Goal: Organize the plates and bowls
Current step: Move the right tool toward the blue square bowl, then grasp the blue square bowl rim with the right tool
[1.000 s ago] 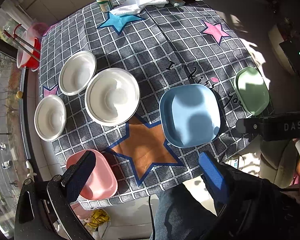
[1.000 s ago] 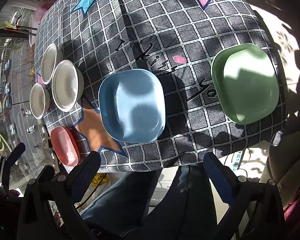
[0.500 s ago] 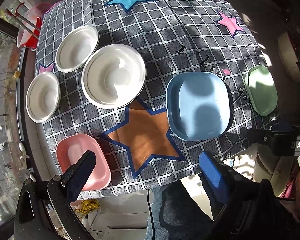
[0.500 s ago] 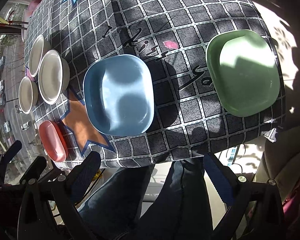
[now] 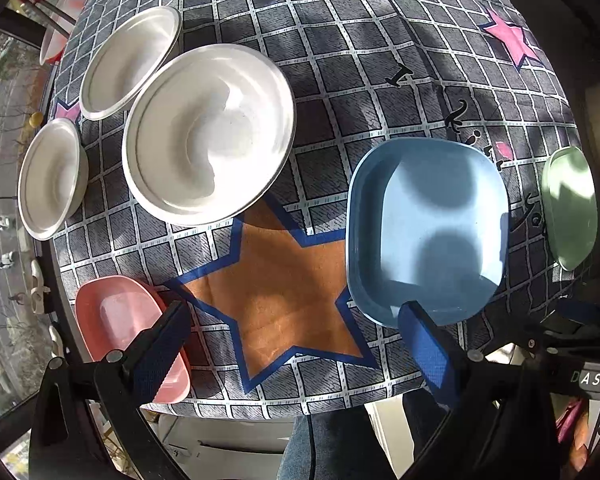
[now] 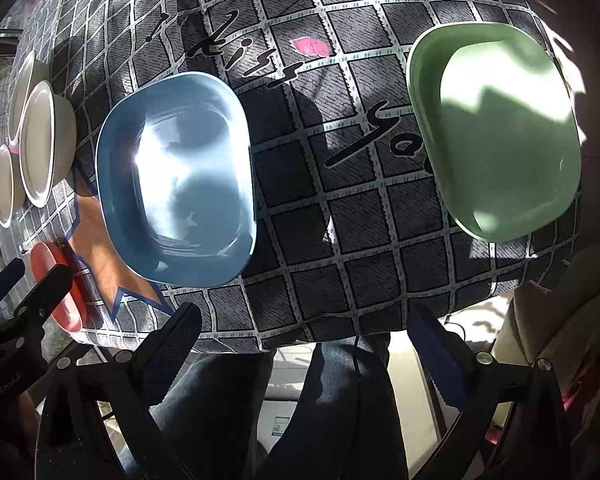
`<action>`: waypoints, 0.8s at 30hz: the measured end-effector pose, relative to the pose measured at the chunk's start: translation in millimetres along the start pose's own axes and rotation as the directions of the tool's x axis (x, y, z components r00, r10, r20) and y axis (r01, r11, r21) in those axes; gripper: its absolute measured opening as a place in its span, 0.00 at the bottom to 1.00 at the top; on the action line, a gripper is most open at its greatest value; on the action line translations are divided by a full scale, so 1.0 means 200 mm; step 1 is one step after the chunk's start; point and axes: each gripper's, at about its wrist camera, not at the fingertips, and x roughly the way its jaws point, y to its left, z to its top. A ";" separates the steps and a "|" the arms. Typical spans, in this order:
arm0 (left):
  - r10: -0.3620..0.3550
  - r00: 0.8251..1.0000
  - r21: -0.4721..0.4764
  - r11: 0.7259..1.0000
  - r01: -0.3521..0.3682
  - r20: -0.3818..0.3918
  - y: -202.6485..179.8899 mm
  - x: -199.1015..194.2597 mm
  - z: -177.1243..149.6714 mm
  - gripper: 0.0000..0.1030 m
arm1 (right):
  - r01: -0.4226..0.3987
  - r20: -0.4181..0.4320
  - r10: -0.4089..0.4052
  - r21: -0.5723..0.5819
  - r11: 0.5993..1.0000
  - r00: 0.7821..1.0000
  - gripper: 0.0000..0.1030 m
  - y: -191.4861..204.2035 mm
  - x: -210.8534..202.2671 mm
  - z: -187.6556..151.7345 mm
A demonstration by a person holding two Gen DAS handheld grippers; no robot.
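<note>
Closing on table edge: both grippers lower and nearer than a second ago. Left gripper [image 5: 292, 320] wide, empty, over orange star between pink dish [image 5: 120, 320] and blue dish [image 5: 424, 232]. Right gripper [image 6: 304, 324] wide, empty, green dish [image 6: 496, 132] ahead. Nothing stacked yet.

Table [image 5: 380, 60]: three round bowls clustered at far left, largest bowl [image 5: 208, 134] nearest centre, smaller bowl [image 5: 130, 62] behind it, another bowl [image 5: 50, 178] to its left. Small dish [image 5: 120, 320] at near-left edge. Square plate [image 5: 426, 232] centre-right; second square plate [image 6: 494, 128] right of it, apart.
</note>
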 end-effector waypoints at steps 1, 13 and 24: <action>0.006 1.000 -0.009 1.000 -0.006 0.001 -0.01 0.03 0.01 1.00 | 0.001 0.006 -0.001 0.005 1.000 1.000 1.00 0.00 0.02 0.02; 0.010 0.997 -0.006 1.000 -0.010 -0.080 -0.05 0.35 0.05 0.99 | 0.115 -0.017 -0.115 -0.041 0.993 0.993 1.00 0.06 0.28 0.18; -0.001 0.998 0.081 0.997 0.007 -0.067 0.01 0.34 -0.30 0.98 | 0.094 -0.043 -0.106 -0.209 0.973 0.993 1.00 0.16 0.38 -0.05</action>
